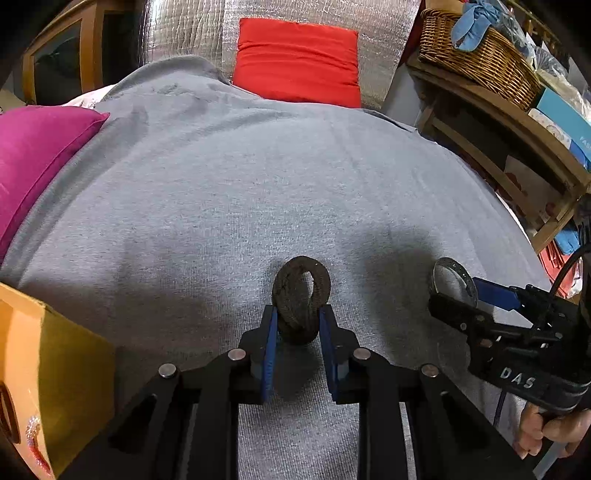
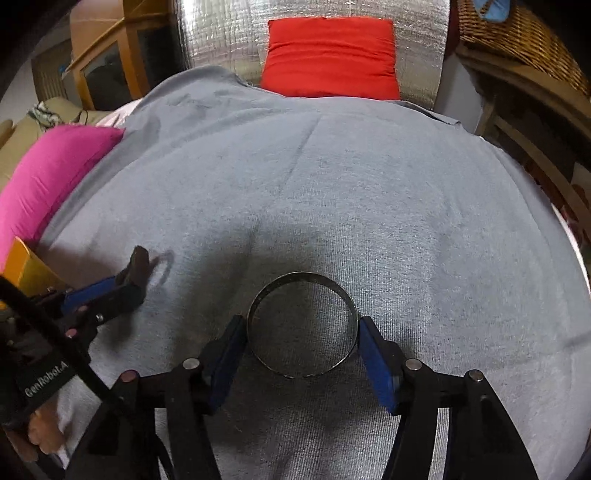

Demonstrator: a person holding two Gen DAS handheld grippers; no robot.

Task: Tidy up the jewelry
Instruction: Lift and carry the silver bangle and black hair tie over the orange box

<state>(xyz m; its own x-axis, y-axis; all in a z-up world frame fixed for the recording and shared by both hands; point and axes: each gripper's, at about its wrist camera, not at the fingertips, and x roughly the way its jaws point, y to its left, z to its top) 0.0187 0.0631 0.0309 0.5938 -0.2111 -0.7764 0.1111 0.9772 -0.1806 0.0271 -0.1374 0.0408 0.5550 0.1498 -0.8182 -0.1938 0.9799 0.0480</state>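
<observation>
1. A yellow cardboard box sits at the near left edge of the surface. A sparkly pink piece of jewelry shows on its near side, but I cannot tell what else is in it.
2. A wicker basket stands on a wooden shelf at the right. A blue cloth hangs over its rim.
3. The left claw is squeezed shut on a dark, rough bracelet, which stands up on its edge.
4. The right claw has its blue pads pressed on both sides of a thin metal bangle, which lies flat over the cloth.
5. The surface is covered by a grey cloth.
6. A pink cushion lies at the left, and a red cushion leans on a shiny silver sheet at the back.
</observation>
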